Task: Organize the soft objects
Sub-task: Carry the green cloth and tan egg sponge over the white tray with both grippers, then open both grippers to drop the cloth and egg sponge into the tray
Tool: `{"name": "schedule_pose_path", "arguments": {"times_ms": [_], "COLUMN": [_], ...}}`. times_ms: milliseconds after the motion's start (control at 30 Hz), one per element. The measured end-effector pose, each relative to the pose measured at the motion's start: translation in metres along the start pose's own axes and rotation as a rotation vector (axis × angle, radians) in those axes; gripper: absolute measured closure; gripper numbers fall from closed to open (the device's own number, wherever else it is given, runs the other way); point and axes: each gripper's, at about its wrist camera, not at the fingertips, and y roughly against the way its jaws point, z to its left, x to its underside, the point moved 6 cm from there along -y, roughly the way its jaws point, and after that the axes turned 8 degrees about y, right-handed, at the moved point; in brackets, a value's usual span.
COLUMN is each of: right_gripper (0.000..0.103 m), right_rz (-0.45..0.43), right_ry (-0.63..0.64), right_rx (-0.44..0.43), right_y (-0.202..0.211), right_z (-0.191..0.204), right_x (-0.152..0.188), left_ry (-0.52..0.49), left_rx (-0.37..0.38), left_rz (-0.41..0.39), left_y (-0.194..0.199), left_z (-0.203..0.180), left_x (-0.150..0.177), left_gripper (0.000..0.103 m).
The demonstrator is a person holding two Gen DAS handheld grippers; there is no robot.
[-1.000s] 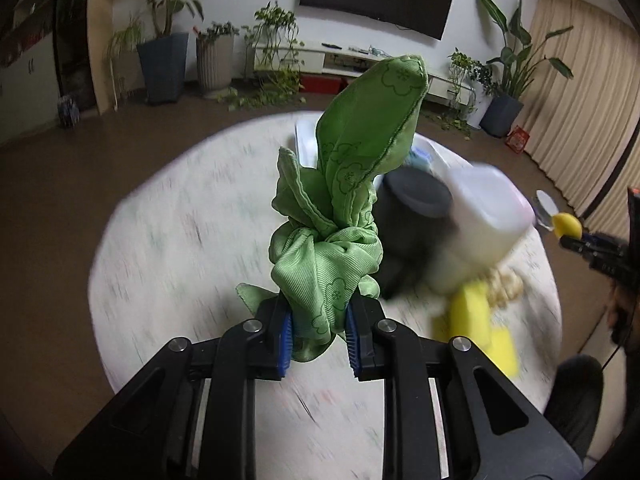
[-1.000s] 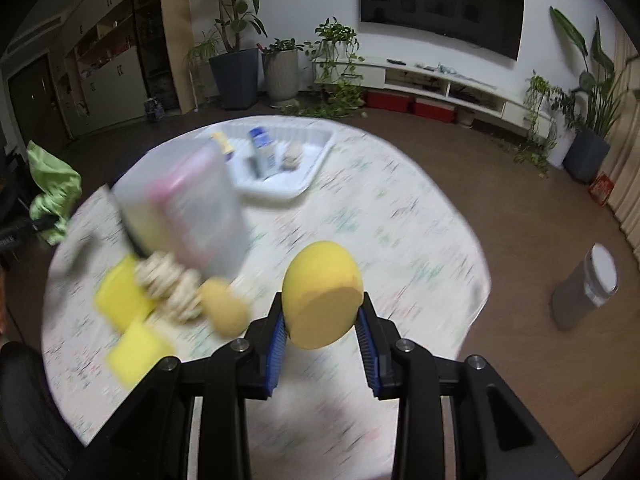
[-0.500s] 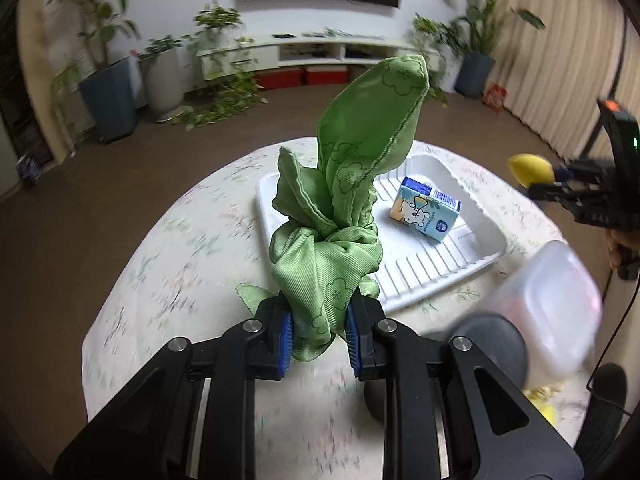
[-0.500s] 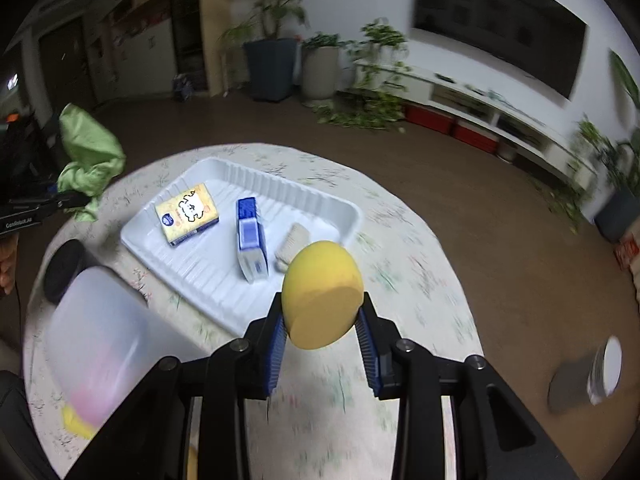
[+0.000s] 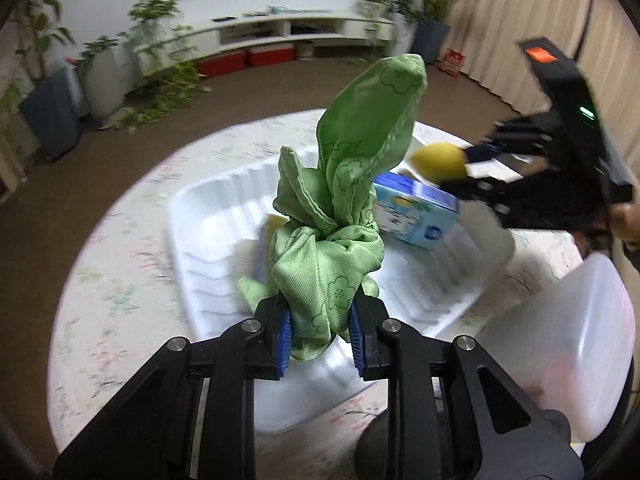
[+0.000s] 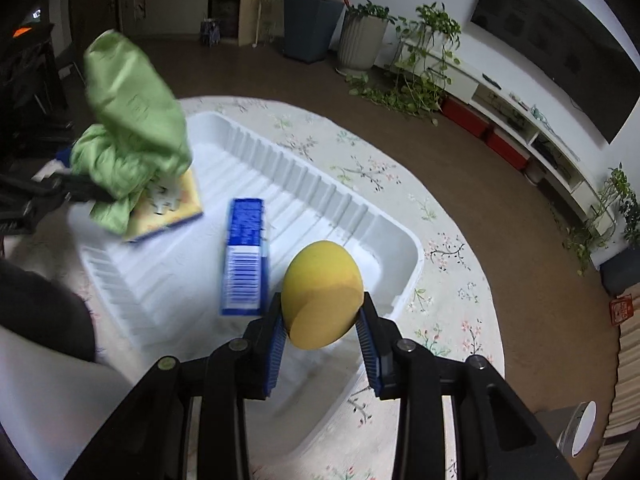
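Observation:
My left gripper (image 5: 320,340) is shut on a bunched green cloth (image 5: 344,216) and holds it above the near part of a white ribbed tray (image 5: 208,216). My right gripper (image 6: 324,328) is shut on a yellow egg-shaped sponge (image 6: 322,294) over the tray's (image 6: 392,240) near right corner. The cloth (image 6: 128,128) shows at the left in the right wrist view, and the sponge (image 5: 438,160) at the right in the left wrist view. In the tray lie a blue carton (image 6: 244,256) and a yellow-faced box (image 6: 168,208).
The tray sits on a round table with a floral cloth (image 6: 452,272). A translucent plastic jug (image 5: 572,344) with a dark cap (image 5: 384,444) lies at the table's near right. Potted plants and a TV shelf stand beyond on the brown floor.
Both grippers have moved in over the white tray with their loads. The jug has slid toward the edge of each view.

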Motion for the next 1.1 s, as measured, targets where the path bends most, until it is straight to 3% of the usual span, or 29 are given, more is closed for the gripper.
{"name": "schedule_pose_path", "arguments": {"times_ms": [233, 433, 500, 567, 600, 700, 867, 1100], "right_gripper": [0.065, 0.064, 0.064, 0.062, 0.057, 0.047, 0.044, 0.029], "right_rz": [0.009, -0.001, -0.002, -0.006, -0.007, -0.007, -0.035, -0.089], "right_ry": [-0.005, 0.008, 0.009, 0.013, 0.016, 0.020, 0.020, 0.004], "right_rx": [-0.002, -0.007, -0.010, -0.009, -0.005, 0.005, 0.016, 0.018], "right_y": [-0.014, -0.014, -0.015, -0.014, -0.014, -0.013, -0.004, 0.019], "right_z": [-0.004, -0.003, -0.001, 0.001, 0.001, 0.003, 0.001, -0.006], "right_x": [0.001, 0.000, 0.000, 0.000, 0.000, 0.000, -0.001, 0.000], "left_ry": [-0.063, -0.050, -0.047, -0.027, -0.021, -0.007, 0.021, 0.059], "left_rx": [-0.005, -0.017, -0.030, -0.025, -0.026, -0.036, -0.039, -0.029], "left_rz": [0.035, 0.045, 0.043, 0.036, 0.030, 0.010, -0.020, -0.070], "left_y": [-0.014, -0.018, -0.018, -0.018, -0.017, -0.012, -0.003, 0.026], "left_z": [-0.017, -0.016, -0.016, -0.014, -0.013, -0.008, -0.002, 0.005], "left_x": [-0.004, -0.003, -0.003, -0.005, -0.004, -0.006, -0.006, 0.002], "left_gripper": [0.080, 0.074, 0.064, 0.038, 0.035, 0.028, 0.024, 0.015]}}
